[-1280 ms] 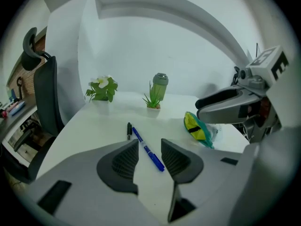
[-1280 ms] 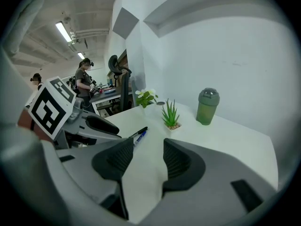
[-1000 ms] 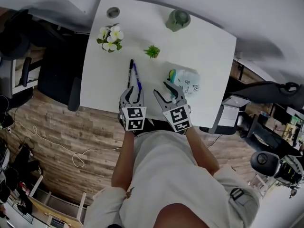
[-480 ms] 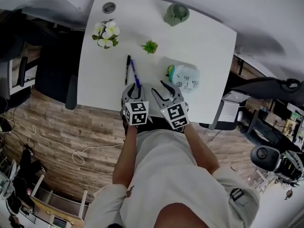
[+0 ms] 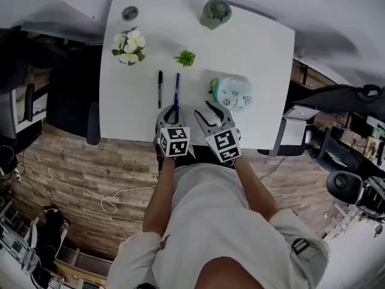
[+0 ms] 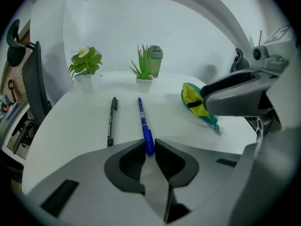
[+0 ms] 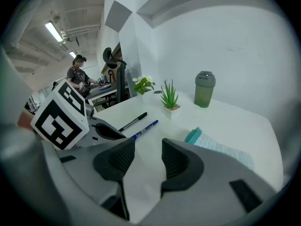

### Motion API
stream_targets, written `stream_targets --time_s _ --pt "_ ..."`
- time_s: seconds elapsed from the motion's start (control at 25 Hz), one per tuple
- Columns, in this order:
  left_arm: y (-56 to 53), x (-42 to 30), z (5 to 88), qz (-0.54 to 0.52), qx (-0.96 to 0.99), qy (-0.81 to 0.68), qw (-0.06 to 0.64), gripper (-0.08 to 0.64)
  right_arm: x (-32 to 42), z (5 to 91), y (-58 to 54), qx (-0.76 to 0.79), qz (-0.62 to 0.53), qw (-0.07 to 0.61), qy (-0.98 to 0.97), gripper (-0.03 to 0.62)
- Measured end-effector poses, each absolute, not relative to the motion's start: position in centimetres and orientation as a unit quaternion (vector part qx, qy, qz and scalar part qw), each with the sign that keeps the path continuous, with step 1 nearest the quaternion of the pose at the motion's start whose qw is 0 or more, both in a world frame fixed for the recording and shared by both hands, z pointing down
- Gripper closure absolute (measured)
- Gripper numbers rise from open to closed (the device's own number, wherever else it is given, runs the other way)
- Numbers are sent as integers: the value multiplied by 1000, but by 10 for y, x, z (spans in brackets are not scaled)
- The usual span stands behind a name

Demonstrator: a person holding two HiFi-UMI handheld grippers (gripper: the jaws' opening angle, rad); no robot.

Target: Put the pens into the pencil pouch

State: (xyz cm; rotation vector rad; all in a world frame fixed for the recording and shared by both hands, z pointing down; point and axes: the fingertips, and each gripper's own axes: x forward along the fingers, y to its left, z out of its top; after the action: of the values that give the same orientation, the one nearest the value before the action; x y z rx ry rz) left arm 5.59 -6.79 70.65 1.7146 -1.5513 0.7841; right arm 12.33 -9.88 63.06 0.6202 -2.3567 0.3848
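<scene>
1. Since a second ago, the blue pen [image 5: 177, 90] has swung straight, clear of the black pen [image 5: 160, 89]; both lie left of the pouch [image 5: 233, 94].
2. The left gripper [image 6: 149, 147] is closing its jaws on the blue pen's near end.
3. The right gripper [image 7: 143, 147] stands half apart, empty.
4. We judge neither pen pouched yet.

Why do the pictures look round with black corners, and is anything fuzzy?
Left gripper view: the wide lens bends the table into a curve and leaves black corners; the blue pen looks sharp. Right gripper view: same round bending, and a ceiling lamp glares brightly. Head view: even light, only the room's edges bend.
</scene>
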Motion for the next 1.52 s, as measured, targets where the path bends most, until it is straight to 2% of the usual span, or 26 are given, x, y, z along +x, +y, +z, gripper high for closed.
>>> stream_targets --time_s 0.56,0.72,0.92,0.96,1.08,1.12,1.52 --pt "-77 43 678 321 751 -501 288 511 154 621 -126 389 140 335 -847 430" --pt "-80 43 670 327 779 -461 272 511 164 623 -138 419 114 357 -827 431" --pt "-78 49 659 335 812 -407 250 512 171 643 -145 422 86 419 -800 434" --pt "-77 50 657 337 818 -396 246 511 173 647 -146 421 79 431 -794 441" --pt "-74 53 651 341 834 -365 234 511 179 650 -150 429 79 442 -784 548" --pt "-73 54 649 341 840 -354 230 511 180 648 -151 432 86 437 -784 561" --pt "-67 73 629 337 889 -245 189 512 183 622 -146 420 92 416 -801 572"
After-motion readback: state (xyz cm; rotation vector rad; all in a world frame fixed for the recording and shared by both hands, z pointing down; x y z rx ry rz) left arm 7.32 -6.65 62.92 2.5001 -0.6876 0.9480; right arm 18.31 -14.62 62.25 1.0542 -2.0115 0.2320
